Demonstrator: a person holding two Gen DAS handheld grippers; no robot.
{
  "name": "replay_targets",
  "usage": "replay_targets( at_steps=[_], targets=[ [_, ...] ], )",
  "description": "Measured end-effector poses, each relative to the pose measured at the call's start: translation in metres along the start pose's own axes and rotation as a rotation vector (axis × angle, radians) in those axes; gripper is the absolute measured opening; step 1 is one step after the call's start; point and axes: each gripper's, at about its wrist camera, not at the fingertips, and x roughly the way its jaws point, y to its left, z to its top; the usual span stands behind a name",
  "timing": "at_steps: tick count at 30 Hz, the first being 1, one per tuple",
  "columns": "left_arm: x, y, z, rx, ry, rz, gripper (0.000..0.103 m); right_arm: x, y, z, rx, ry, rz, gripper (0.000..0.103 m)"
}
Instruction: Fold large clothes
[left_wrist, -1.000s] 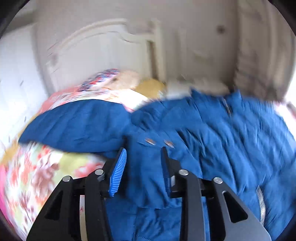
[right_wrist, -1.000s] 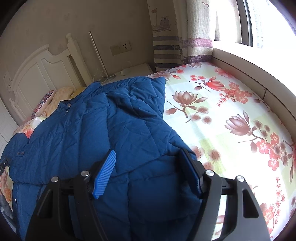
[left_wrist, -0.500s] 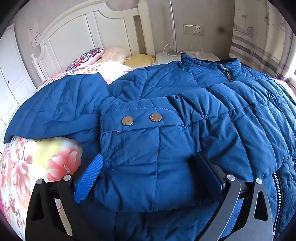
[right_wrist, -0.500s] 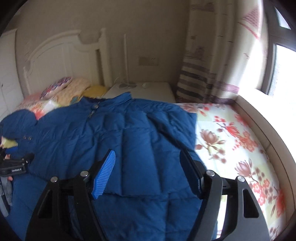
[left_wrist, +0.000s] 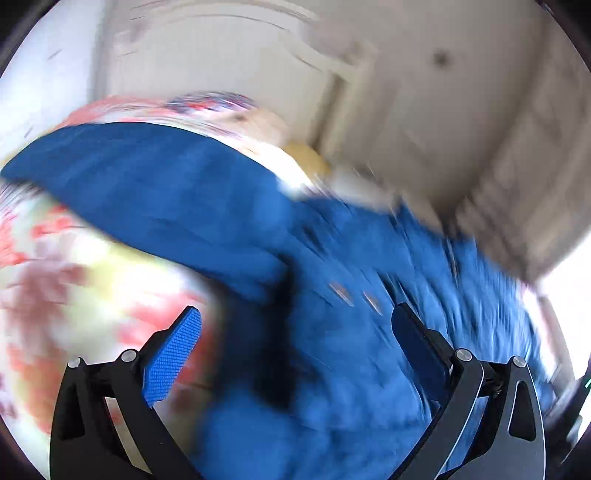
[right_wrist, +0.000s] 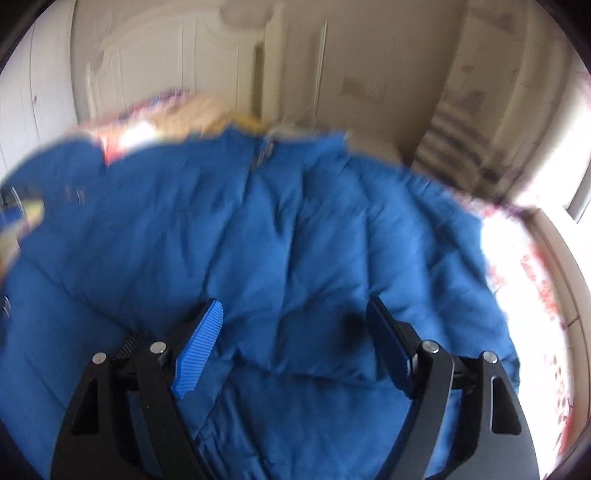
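Left gripper (left_wrist: 295, 343): jaws spread wide, nothing between the pads, poised over a blue quilted jacket (left_wrist: 351, 332); two metal snaps (left_wrist: 356, 295) visible just ahead, though the view is heavily blurred. Right gripper (right_wrist: 295, 332): jaws likewise wide apart, empty, above the jacket's puffy body (right_wrist: 277, 240). The jacket lies spread across a floral bedsheet (left_wrist: 74, 288); white headboard (right_wrist: 166, 62) stands beyond; curtain (right_wrist: 480, 110) at right.
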Motion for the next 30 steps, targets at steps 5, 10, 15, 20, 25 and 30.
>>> replay_targets(
  at_steps=[5, 10, 15, 20, 25, 30],
  targets=[
    [-0.013, 0.118, 0.049, -0.297, -0.045, 0.220, 0.099, -0.001, -0.008, 0.006, 0.036, -0.005, -0.002, 0.080],
    [-0.006, 0.213, 0.094, -0.433, -0.051, 0.381, 0.097, 0.002, -0.003, 0.004, 0.002, -0.003, -0.033, 0.080],
    [0.006, 0.257, 0.130, -0.524, -0.038, 0.352, 0.067, 0.004, -0.001, 0.001, 0.010, -0.004, -0.023, 0.080],
    [-0.012, 0.225, 0.141, -0.493, -0.161, 0.273, 0.006, 0.001, -0.004, 0.001, 0.025, -0.023, -0.020, 0.080],
    [-0.051, 0.096, 0.147, -0.181, -0.303, 0.125, 0.006, -0.022, -0.029, -0.004, 0.177, -0.157, 0.004, 0.075],
    [-0.053, -0.086, 0.098, 0.186, -0.229, -0.179, 0.006, -0.051, -0.081, -0.022, 0.462, -0.358, -0.012, 0.075]
  ],
)
